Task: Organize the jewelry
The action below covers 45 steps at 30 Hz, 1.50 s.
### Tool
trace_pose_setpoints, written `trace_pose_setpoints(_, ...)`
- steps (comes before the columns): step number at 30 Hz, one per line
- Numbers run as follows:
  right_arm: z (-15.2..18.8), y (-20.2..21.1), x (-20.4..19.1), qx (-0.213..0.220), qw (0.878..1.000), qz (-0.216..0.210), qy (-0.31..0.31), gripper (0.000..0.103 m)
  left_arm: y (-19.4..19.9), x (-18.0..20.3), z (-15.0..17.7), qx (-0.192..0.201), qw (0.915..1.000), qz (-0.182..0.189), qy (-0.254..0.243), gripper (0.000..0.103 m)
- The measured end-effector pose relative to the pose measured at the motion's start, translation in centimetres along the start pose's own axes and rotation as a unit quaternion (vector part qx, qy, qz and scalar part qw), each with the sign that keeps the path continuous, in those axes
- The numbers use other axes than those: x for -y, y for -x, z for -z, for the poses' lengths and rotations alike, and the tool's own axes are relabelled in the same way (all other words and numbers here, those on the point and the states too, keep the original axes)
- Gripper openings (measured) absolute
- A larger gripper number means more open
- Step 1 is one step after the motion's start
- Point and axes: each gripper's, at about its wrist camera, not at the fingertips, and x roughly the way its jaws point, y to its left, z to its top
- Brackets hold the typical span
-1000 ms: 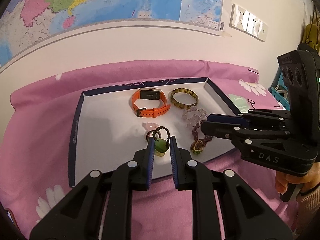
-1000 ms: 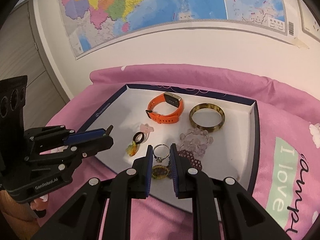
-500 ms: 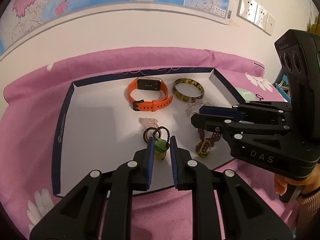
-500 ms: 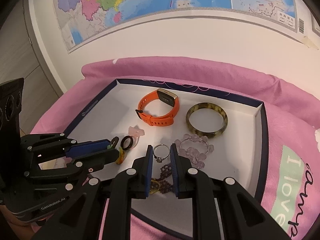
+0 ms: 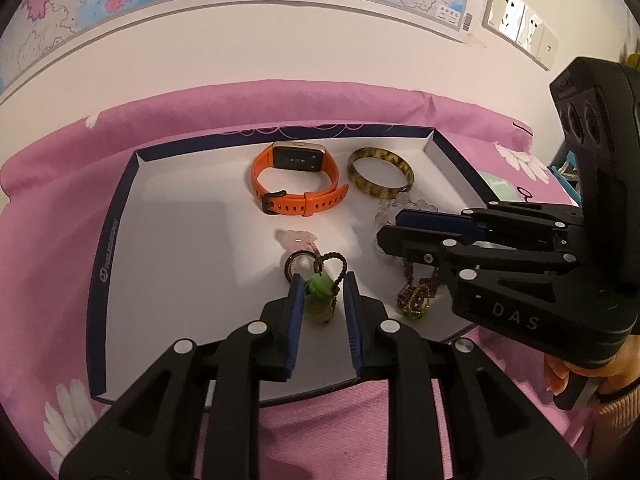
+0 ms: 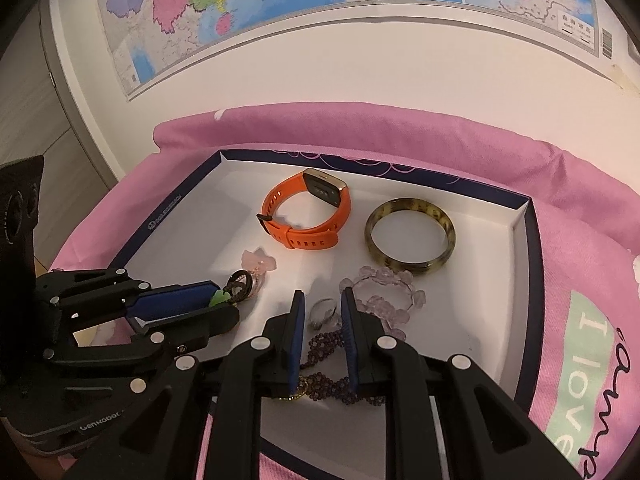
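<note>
Two tools work over the shallow white tray with the dark blue rim (image 5: 120,184), which lies on a pink flowered bedspread (image 5: 60,168). Both have sunk closer to the tray than a moment ago. The left tool (image 5: 320,280) has just eased its jaws a little wider; the green charm on a dark beaded cord (image 5: 318,286) rests on the tray floor between them, and the blue pads no longer seem to press it. My guess is it has just been set down. The right tool (image 6: 322,298) holds its jaws narrow but apart around a silver ring (image 6: 322,312), above purple beads (image 6: 324,348); no grip shows. An orange-strapped watch (image 5: 296,184) and a mottled brown bangle (image 5: 380,172) already sit tidily at the back.
</note>
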Motion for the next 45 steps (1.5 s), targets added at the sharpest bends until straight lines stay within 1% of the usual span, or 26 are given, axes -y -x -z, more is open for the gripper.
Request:
trace_pose_setpoints(1,0.0,0.1,0.0,0.001,1.0,-0.001,0.0,0.017,0.1,0.0,0.1,0.002,1.0,-0.002,0.0,0.022)
trace_pose_setpoints(2,0.1,0.3,0.0,0.004,1.0,-0.002,-0.001,0.017,0.3,0.0,0.1,0.004,1.0,-0.003,0.0,0.029)
trace_pose_setpoints(3,0.1,0.5,-0.1,0.007,1.0,-0.003,-0.001,0.02,0.5,0.0,0.1,0.009,0.9999,-0.006,0.0,0.034)
trace_pose_setpoints(5,0.3,1.2,-0.1,0.015,1.0,-0.005,-0.004,0.027,1.2,-0.1,0.2,0.018,0.9998,-0.006,0.001,0.038)
trace_pose_setpoints(6,0.5,1.5,-0.1,0.018,1.0,-0.007,-0.006,0.031,1.5,-0.1,0.3,0.02,0.9998,-0.004,0.002,0.045)
trace_pose_setpoints(7,0.5,1.8,-0.1,0.021,1.0,-0.007,-0.007,0.036,2.0,-0.1,0.4,0.026,0.9996,-0.008,0.003,0.048)
trace_pose_setpoints(8,0.6,2.1,0.0,0.025,1.0,-0.005,-0.009,0.042,2.5,-0.2,0.5,0.033,0.9993,-0.014,0.003,0.055)
trace_pose_setpoints(9,0.9,2.7,0.0,0.033,0.999,-0.005,-0.013,0.058,2.9,-0.3,0.6,0.037,0.9992,-0.018,0.002,0.065)
trace_pose_setpoints(10,0.9,3.0,-0.1,0.038,0.999,-0.007,-0.014,0.066,3.7,-0.3,0.8,0.046,0.9988,-0.019,0.003,0.071)
trace_pose_setpoints(11,1.1,3.5,-0.1,0.044,0.999,-0.007,-0.017,0.068,4.0,-0.4,1.0,0.05,0.9985,-0.02,0.004,0.082)
trace_pose_setpoints(12,1.4,4.0,0.0,0.047,0.999,-0.004,-0.02,0.072,4.7,-0.6,1.3,0.058,0.998,-0.026,0.005,0.084)
trace_pose_setpoints(14,2.1,5.0,0.2,0.057,0.998,-0.004,-0.029,0.077,5.6,-0.9,1.8,0.064,0.9974,-0.034,0.006,0.085)
trace_pose_setpoints(15,2.3,5.4,0.2,0.06,0.998,-0.004,-0.032,0.082,6.1,-1.1,2.2,0.066,0.9971,-0.036,0.01,0.094)
trace_pose_setpoints(16,2.6,5.8,0.1,0.063,0.997,-0.004,-0.034,0.084,6.5,-1.3,2.6,0.069,0.9966,-0.042,0.015,0.098)
trace_pose_setpoints(18,3.5,6.8,-0.2,0.07,0.997,-0.001,-0.033,0.087,7.4,-1.5,3.5,0.076,0.9956,-0.052,0.02,0.098)
trace_pose_setpoints(20,4.2,7.5,-0.6,0.075,0.997,0.001,-0.033,0.09,8.0,-1.7,4.2,0.072,0.9949,-0.066,0.024,0.098)
trace_pose_setpoints(22,5.2,8.2,-1.1,0.079,0.996,0.007,-0.031,0.094,8.3,-1.8,4.9,0.071,0.9946,-0.071,0.026,0.098)
trace_pose_setpoints(25,6.6,8.7,-2.0,0.076,0.997,0.018,-0.025,0.096,8.9,-1.8,5.7,0.073,0.9939,-0.078,0.028,0.098)
trace_pose_setpoints(30,8.4,9.2,-3.5,0.07,0.997,0.041,-0.011,0.096,9.7,-1.6,6.7,0.072,0.9933,-0.082,0.039,0.098)
trace_pose_setpoints(32,8.9,9.3,-3.7,0.07,0.996,0.051,-0.016,0.096,10.0,-1.6,7.1,0.069,0.993,-0.083,0.047,0.098)
trace_pose_setpoints(34,9.4,9.4,-3.7,0.067,0.996,0.046,-0.027,0.096,10.3,-1.5,7.5,0.068,0.993,-0.082,0.05,0.098)
trace_pose_setpoints(38,9.8,9.3,-4.6,0.063,0.996,0.055,-0.013,0.096,10.7,-1.4,8.1,0.067,0.9925,-0.087,0.052,0.098)
trace_pose_setpoints(45,10.6,9.0,-5.6,0.055,0.997,0.052,-0.014,0.096,11.0,-1.2,9.2,0.06,0.9925,-0.092,0.053,0.098)
